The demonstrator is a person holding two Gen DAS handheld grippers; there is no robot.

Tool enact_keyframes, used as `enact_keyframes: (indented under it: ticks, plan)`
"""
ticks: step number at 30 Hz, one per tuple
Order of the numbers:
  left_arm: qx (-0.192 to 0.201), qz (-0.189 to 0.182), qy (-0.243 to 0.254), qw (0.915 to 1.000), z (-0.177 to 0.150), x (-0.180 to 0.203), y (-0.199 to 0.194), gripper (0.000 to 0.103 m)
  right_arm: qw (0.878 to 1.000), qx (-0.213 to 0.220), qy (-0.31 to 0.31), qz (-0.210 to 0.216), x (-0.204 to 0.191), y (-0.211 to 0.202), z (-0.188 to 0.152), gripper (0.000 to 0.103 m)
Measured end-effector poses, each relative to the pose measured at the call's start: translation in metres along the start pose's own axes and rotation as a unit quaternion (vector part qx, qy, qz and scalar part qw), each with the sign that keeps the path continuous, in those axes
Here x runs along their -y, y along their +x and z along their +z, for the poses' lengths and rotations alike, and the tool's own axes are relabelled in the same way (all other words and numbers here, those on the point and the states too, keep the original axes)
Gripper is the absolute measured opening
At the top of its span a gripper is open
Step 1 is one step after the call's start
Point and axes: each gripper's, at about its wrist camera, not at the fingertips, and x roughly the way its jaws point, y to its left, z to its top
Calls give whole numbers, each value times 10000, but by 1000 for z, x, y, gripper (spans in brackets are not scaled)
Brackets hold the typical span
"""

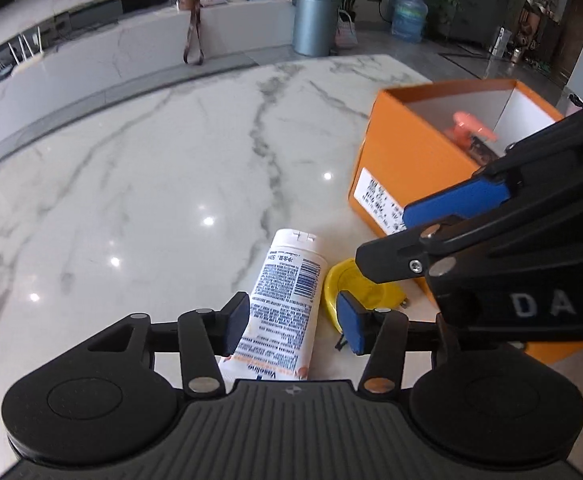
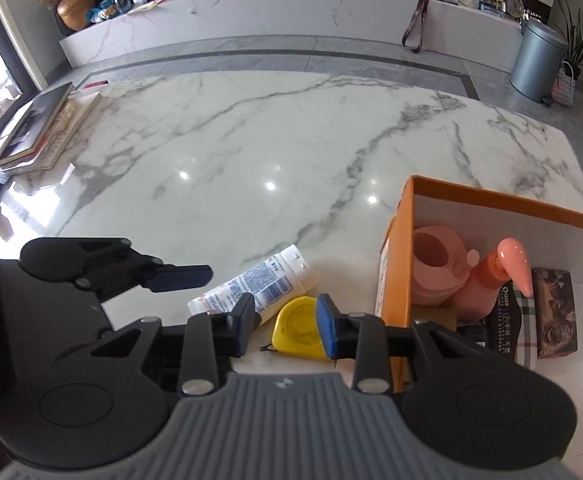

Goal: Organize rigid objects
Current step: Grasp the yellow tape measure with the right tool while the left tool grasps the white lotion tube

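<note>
The left gripper (image 1: 291, 322) is standing released astride the white lotion tube (image 1: 281, 306), a gap showing at each pad. The right gripper (image 2: 285, 322) is straddling the yellow tape measure (image 2: 299, 328); whether its pads are pressing I cannot tell. Both items are lying on the marble table (image 2: 231, 140), the tape measure just beside the orange box (image 2: 395, 272). Bare marble is stretching away beyond them.

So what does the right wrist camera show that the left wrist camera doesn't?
Only the right wrist view shows the stack of books, the pink watering can and the brown block inside the orange box.

Only the left wrist view shows the blue water jug.

Both show the white tube, the yellow tape measure, the pink pump bottle, the grey bin and the marble table.
</note>
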Motion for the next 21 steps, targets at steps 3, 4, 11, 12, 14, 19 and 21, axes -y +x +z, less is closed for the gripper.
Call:
enact_keyframes:
  ticks: [3, 4, 11, 12, 14, 19, 21]
  plan:
    - [-37, -57, 28, 10000, -1, -4, 12, 59, 9998, -102, -70, -124, -1, 10, 4, 35]
    - [-49, -77, 43, 9999, -1, -5, 15, 59, 9998, -146, -73, -146, 0, 13, 5, 35]
    - [75, -264, -88, 9996, -2, -16, 24, 55, 9988, -223, -228, -362, -3, 24, 12, 36]
    - [82, -268, -90, 9996, -3, -16, 24, 55, 9987, -210, -254, -392, -3, 25, 13, 36]
    - [75, -249, -85, 9996, -3, -16, 23, 54, 9985, -186, -273, -447, -4, 27, 14, 36]
    - [-137, -157, -535, 9984, -8, -32, 16, 54, 9980, -156, -355, -505, -11, 26, 16, 31]
    - [-263, -34, -820, 9963, -15, -43, 8, 54, 9976, -135, -438, -512, -18, 24, 16, 31]
